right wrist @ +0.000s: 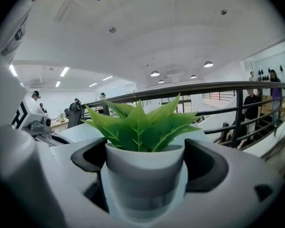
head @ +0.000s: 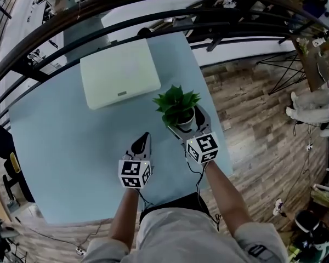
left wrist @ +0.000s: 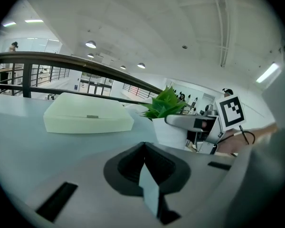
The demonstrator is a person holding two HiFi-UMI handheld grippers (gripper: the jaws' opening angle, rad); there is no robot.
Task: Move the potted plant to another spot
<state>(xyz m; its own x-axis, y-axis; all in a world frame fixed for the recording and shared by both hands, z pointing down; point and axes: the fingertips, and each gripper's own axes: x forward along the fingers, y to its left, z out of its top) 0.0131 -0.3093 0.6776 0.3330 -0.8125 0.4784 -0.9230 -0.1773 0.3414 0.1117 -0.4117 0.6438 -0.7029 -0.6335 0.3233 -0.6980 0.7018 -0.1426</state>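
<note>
Two jaws of my right tongs clamp pot, centre-right of head view, near table edge. My left tongs closed, empty. Keep squeeze steady, lift straight, pot upright.

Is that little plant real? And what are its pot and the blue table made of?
The leaves look plastic: uniform bright green, stiff, molded-looking veins. The pot is smooth matte white, ceramic or plastic; the look cannot settle it. The table is pale blue, flat, with a soft sheen, probably laminate or painted board.
</note>
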